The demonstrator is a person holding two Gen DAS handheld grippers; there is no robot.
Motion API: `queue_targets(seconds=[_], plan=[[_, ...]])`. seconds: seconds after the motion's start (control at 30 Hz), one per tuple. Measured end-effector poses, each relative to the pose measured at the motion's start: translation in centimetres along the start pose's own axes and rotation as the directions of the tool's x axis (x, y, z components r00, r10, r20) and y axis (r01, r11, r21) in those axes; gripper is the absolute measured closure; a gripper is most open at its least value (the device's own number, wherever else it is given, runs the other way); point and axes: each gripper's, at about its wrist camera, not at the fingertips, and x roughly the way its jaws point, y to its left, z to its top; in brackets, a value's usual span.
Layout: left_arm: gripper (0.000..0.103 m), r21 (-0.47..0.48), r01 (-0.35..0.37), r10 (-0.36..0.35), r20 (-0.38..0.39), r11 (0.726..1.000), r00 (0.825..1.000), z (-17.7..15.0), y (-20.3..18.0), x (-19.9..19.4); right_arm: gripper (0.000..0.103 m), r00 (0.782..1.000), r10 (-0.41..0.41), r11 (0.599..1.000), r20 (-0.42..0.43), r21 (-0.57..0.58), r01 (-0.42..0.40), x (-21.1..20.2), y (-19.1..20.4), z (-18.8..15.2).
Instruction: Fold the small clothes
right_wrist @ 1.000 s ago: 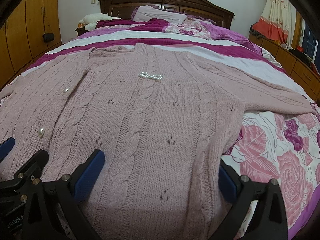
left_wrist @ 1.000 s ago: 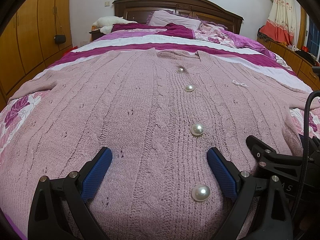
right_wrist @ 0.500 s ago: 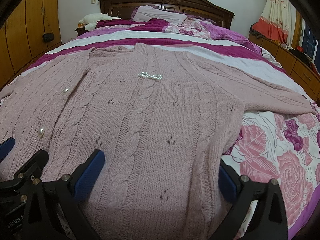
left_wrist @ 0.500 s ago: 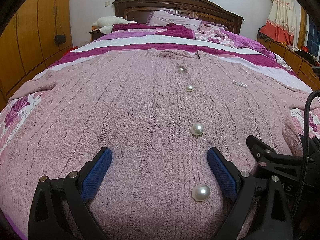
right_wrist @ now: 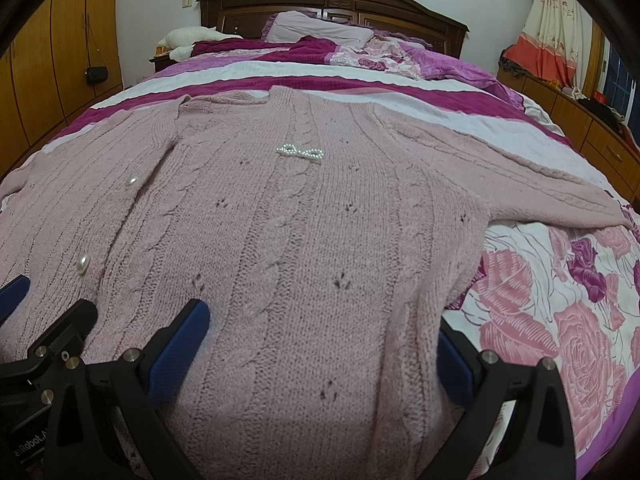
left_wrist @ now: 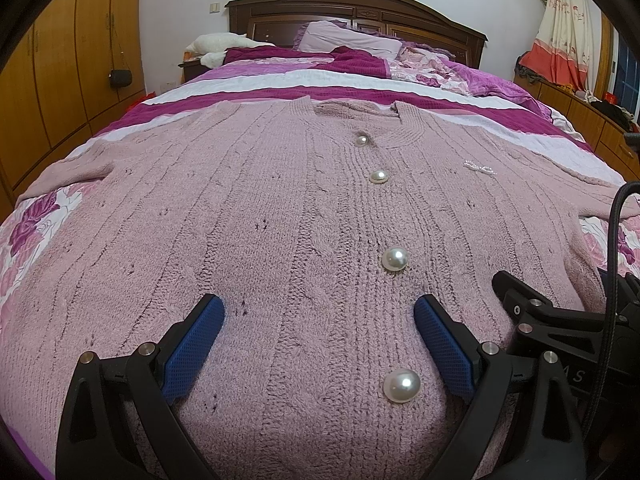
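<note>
A pink cable-knit cardigan [left_wrist: 280,216] lies spread flat, front up, on the bed [right_wrist: 560,300], its neckline toward 12 o'clock and its hem nearest the cameras. The left tool [left_wrist: 318,320] sits low over the hem at 6 o'clock in its own view, released, its two blue pads [left_wrist: 192,344] spread wide with knit showing between them; whether they press the fabric cannot be told. Four pearl buttons run up the placket: the nearest [left_wrist: 401,385] lies between the pads close to the pad at 4 o'clock, the next [left_wrist: 395,259] just beyond the fingertips toward 1 o'clock, and two smaller ones [left_wrist: 379,176] farther up near the collar. The right tool [right_wrist: 320,320] is likewise released, straddling the cardigan's side panel; its 8 o'clock pad [right_wrist: 180,344] rests over the knit, while its 4 o'clock pad sits at the garment's side edge, partly hidden by it, next to the rose-print sheet. One beaded bow [right_wrist: 300,152] lies on the chest toward 12 o'clock from this tool. One sleeve [right_wrist: 520,172] stretches out toward 2 o'clock across the striped blanket [right_wrist: 360,80]. In the left view the other sleeve [left_wrist: 68,172] reaches toward 10 o'clock. The two tools sit side by side, each one's black frame visible in the other's view.
</note>
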Motion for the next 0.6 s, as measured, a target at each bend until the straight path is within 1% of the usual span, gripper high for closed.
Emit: queue_targets(seconds=[0.53,0.6], plan=[[0.026,0.002,0.000,0.000,0.001,1.000,1.000,0.03,-0.02,-0.03,0.000,1.000,0.000,1.000,0.000,0.000,0.000,-0.01,0.00,0.01],[0.026,0.006,0.012,-0.012,-0.010,1.000,1.000,0.24,0.19,-0.51,0.000,1.000,0.002,1.000,0.000,0.001,-0.002,0.00,0.00,0.01]])
